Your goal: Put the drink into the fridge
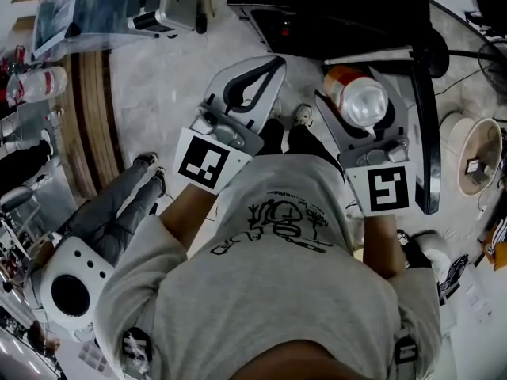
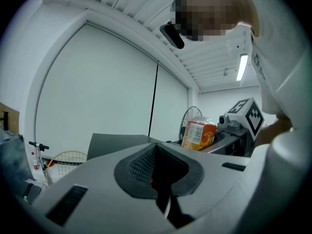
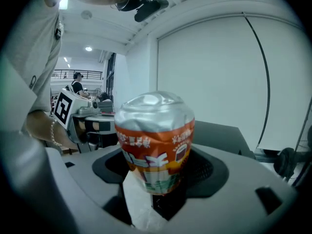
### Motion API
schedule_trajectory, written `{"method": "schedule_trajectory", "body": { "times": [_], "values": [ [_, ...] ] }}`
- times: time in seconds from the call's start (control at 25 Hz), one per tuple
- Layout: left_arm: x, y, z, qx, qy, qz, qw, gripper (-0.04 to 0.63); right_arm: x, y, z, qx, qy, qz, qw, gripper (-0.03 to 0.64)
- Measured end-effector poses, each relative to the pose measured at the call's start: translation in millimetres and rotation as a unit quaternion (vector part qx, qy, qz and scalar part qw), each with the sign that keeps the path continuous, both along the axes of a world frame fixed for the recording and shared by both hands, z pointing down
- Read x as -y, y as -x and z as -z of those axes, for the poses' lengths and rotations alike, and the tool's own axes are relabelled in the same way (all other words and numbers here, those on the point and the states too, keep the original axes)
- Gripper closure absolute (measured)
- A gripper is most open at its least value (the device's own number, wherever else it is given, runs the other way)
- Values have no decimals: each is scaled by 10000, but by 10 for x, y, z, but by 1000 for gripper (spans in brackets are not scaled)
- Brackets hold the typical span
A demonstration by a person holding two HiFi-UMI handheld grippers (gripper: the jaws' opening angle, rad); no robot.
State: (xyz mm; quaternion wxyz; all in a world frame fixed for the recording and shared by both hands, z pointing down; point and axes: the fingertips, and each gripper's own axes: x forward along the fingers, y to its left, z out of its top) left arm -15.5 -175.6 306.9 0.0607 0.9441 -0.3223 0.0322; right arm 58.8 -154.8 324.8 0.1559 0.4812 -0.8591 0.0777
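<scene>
The drink [image 1: 360, 101] is a small bottle with an orange label and a crinkled silver top. My right gripper [image 1: 352, 85] is shut on it, right of centre in the head view. Seen from the right gripper view, the drink [image 3: 156, 140] stands upright between the grey jaws of the right gripper [image 3: 158, 179], label facing the camera. My left gripper [image 1: 273, 66] hangs beside it to the left, shut and holding nothing. The left gripper view looks along the closed jaws of the left gripper [image 2: 157, 165] and shows the drink [image 2: 197, 133] to the right. A black cabinet [image 1: 317, 6] lies just beyond both grippers.
A tall dark panel [image 1: 424, 133] stands on edge just right of the right gripper. A floor fan [image 1: 475, 161] sits further right. A seated person's legs [image 1: 119, 204] and a white round device [image 1: 71, 287] are at the left. A racket [image 2: 63, 160] leans by the far wall.
</scene>
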Motion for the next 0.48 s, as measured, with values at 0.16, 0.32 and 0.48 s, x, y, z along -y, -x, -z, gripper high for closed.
{"method": "schedule_trajectory", "body": {
  "times": [0.16, 0.32, 0.48],
  "values": [
    [-5, -1, -153, 56, -3, -44, 10000, 575, 8, -15, -242, -55, 141, -60, 9999, 282],
    [2, 6, -339, 110, 43, -54, 9999, 575, 15, -40, -506, -118, 267, -145, 9995, 282],
    [24, -26, -531, 168, 71, -80, 9998, 575, 46, -56, -783, -178, 391, -217, 9988, 282]
  ]
}}
